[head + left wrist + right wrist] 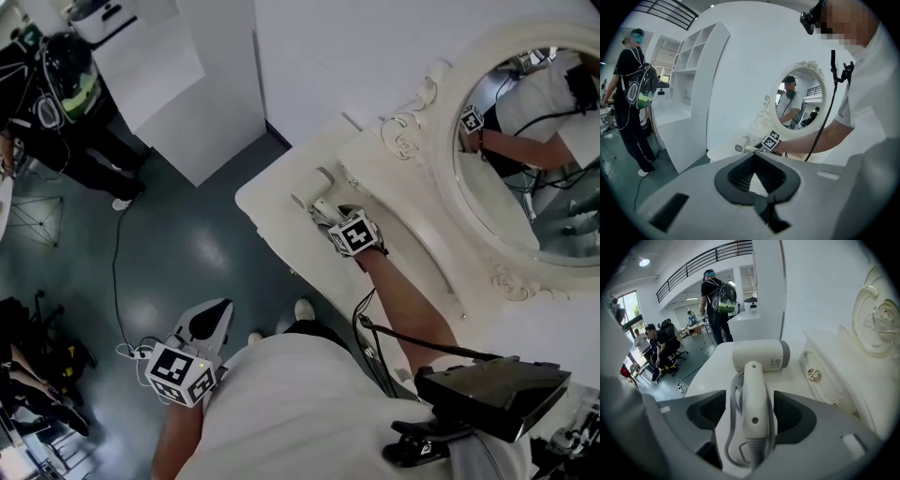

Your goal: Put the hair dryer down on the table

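A white hair dryer (759,355) lies on the white dressing table (710,369), barrel away from me, its handle and looped grey cord running back between the jaws of my right gripper (752,401). Those jaws stand wide, the dark pads (794,413) clear of the handle on both sides. In the head view the right gripper (328,214) sits over the dryer (311,187) near the table's (272,202) left corner. My left gripper (211,323) hangs low over the floor, away from the table, its jaws (754,157) closed tip to tip with nothing in them.
An ornate oval mirror (525,141) stands at the table's back, above a small drawer with a metal knob (814,375). A white shelf unit (187,84) is beside the table. A person with a backpack (66,103) stands on the floor nearby, where a cable (117,281) trails.
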Motion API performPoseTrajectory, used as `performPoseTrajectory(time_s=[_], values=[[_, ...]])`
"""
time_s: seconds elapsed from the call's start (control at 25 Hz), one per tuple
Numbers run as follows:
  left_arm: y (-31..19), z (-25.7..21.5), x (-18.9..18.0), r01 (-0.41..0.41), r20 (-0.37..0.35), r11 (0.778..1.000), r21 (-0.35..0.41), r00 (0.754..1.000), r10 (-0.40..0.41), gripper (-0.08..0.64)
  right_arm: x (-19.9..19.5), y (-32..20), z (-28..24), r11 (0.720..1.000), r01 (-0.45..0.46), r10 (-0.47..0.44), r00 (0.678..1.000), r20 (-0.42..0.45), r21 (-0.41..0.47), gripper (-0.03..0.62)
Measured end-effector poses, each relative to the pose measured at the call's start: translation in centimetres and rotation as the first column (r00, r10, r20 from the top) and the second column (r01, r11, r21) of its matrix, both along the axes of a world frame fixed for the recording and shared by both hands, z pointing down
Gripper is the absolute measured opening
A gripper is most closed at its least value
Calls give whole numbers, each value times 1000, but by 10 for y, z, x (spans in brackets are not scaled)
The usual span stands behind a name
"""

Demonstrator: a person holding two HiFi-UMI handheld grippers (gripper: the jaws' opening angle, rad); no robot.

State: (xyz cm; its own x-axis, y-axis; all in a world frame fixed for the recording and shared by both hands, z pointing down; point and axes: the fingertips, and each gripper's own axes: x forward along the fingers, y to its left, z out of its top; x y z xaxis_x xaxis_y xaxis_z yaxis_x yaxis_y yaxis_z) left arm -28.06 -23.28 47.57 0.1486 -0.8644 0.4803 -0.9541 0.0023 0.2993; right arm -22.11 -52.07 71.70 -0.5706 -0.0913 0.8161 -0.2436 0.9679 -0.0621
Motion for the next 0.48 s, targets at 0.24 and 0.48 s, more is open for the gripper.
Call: performPoseTrajectory(time_s=[0.24,0.48], values=[[13,2,-1,-41,-16,999,17,999,41,2,12,8,-20,999,-41,41,999,3,22,321],[29,-1,-1,-85,-21,996,37,996,86,2,23,28,-37,995,-96,95,995,20,29,321]])
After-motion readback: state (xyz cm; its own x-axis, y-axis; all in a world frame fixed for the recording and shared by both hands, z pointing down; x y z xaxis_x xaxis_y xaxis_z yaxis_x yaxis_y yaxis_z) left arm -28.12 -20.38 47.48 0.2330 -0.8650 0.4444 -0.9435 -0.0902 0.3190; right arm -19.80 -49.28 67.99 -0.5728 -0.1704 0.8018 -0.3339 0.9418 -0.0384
